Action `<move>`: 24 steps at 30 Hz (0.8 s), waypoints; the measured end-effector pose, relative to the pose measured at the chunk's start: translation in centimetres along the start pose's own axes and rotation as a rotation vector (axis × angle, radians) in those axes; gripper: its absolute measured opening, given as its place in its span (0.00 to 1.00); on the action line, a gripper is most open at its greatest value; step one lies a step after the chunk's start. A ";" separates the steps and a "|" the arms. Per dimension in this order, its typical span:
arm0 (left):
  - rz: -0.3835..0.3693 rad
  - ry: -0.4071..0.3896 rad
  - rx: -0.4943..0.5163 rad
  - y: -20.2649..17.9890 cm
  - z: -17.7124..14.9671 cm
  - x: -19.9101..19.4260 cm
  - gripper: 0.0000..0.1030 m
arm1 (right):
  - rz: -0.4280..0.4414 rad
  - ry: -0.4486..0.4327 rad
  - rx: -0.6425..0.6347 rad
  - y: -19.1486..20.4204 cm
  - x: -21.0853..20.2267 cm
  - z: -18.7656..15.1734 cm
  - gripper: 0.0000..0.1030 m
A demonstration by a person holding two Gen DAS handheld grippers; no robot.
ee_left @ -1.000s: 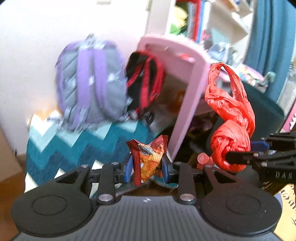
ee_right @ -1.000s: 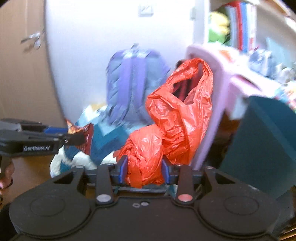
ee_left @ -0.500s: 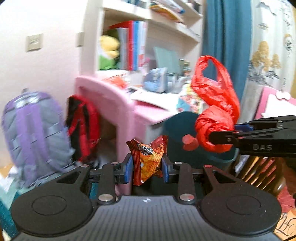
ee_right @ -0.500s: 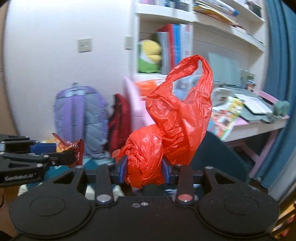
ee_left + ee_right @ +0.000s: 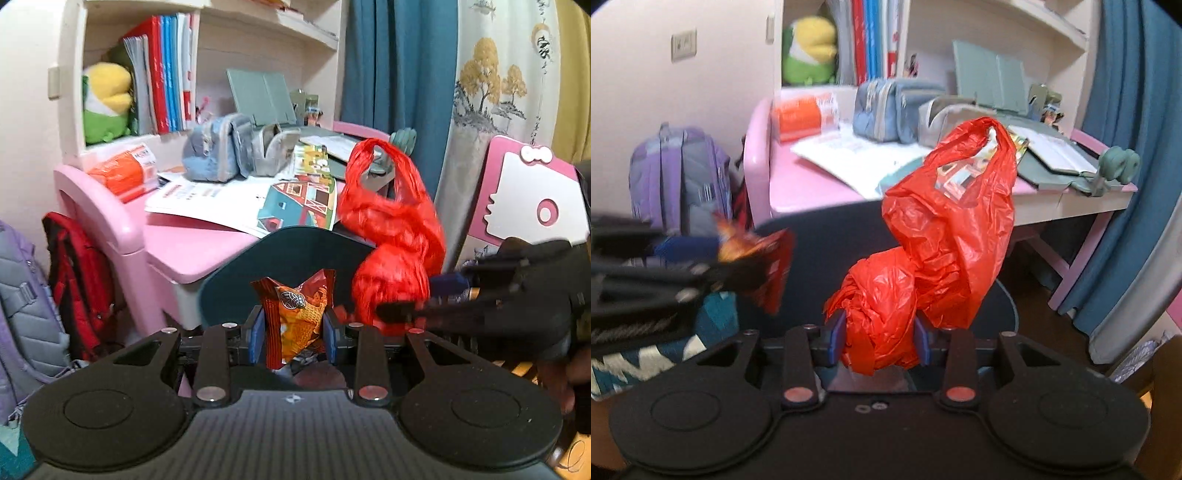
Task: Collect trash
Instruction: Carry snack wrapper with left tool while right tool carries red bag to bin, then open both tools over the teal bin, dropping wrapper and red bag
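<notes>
My left gripper [image 5: 293,334] is shut on an orange and red snack wrapper [image 5: 297,317], held upright in the air. My right gripper [image 5: 879,341] is shut on a crumpled red plastic bag [image 5: 934,258] whose handles stand up above the fingers. In the left wrist view the red bag [image 5: 391,251] hangs to the right, pinched by the right gripper [image 5: 395,314]. In the right wrist view the left gripper [image 5: 738,269] shows blurred at the left with the wrapper [image 5: 768,266]. Both are in front of a dark teal chair back [image 5: 280,266].
A pink desk [image 5: 177,243] holds papers, pencil cases [image 5: 214,155] and an orange pack [image 5: 122,173]. A shelf with books and a plush toy [image 5: 107,99] stands behind. A purple backpack [image 5: 679,181] and a red one [image 5: 81,280] lean at the left. A blue curtain [image 5: 1126,184] hangs at the right.
Both views have swung right and up, from the backpacks and zigzag rug towards the desk and chair. Both grippers have kept their hold on the wrapper and the bag.
</notes>
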State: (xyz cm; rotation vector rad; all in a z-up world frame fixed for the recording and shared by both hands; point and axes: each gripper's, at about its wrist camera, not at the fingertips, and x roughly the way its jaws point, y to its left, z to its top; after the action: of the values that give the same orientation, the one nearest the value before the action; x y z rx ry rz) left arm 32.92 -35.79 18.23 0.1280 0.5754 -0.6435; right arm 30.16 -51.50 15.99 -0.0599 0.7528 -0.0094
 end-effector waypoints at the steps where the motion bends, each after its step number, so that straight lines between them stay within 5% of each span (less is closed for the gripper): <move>1: -0.005 0.014 0.000 -0.2 0.2 0.8 0.30 | -0.001 0.012 -0.009 0.1 0.3 0.0 0.35; 12: 0.006 0.149 0.014 -0.6 -0.1 7.8 0.30 | 0.014 0.097 -0.058 0.0 2.9 -0.2 0.36; 24: -0.018 0.197 -0.001 -0.7 -0.3 9.3 0.31 | 0.061 0.124 -0.019 -0.6 3.3 -0.5 0.45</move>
State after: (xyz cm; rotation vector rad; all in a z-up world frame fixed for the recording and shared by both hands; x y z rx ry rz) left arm 38.39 -41.14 12.97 0.1870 0.7676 -0.6524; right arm 32.25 -52.24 13.37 -0.0552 0.8782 0.0525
